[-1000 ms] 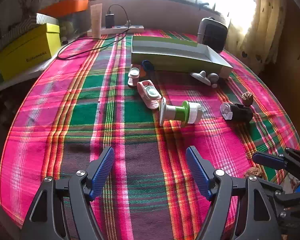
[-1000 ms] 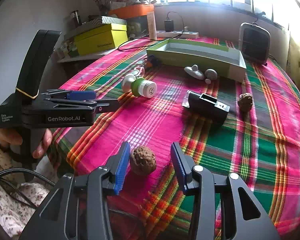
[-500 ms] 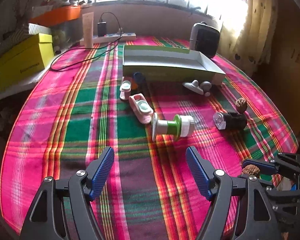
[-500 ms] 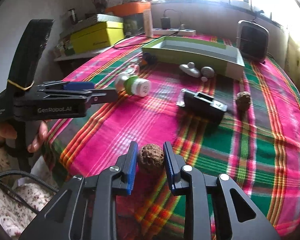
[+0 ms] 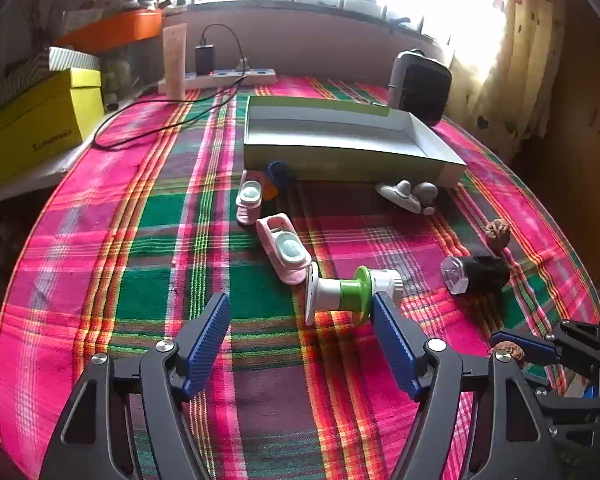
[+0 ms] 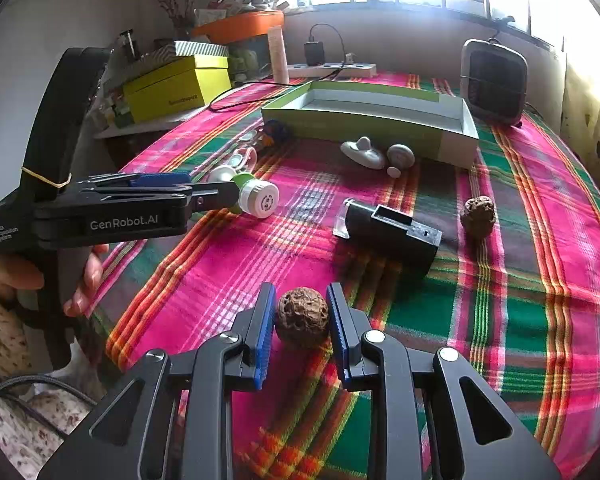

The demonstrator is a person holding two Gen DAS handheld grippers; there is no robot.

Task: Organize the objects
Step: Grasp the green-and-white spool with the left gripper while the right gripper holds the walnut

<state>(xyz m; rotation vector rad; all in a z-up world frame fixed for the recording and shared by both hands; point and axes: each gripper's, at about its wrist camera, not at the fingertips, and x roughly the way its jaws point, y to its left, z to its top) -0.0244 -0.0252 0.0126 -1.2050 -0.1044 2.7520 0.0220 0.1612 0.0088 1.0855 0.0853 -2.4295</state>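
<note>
Since a second ago your right tongs have clamped onto the walnut at the near edge of the desk, and your left tongs have drifted nearer the green-and-white spool, spread and empty. That nut is round and ridged: pinched off-centre, it may squirt out as you lift and roll off the edge. Carrying it to the green tray, you could clip the black lamp or the second walnut.

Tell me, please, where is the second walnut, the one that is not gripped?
In the right wrist view, this walnut lies on the plaid tablecloth at the right, just right of the black device and in front of the green tray.
</note>
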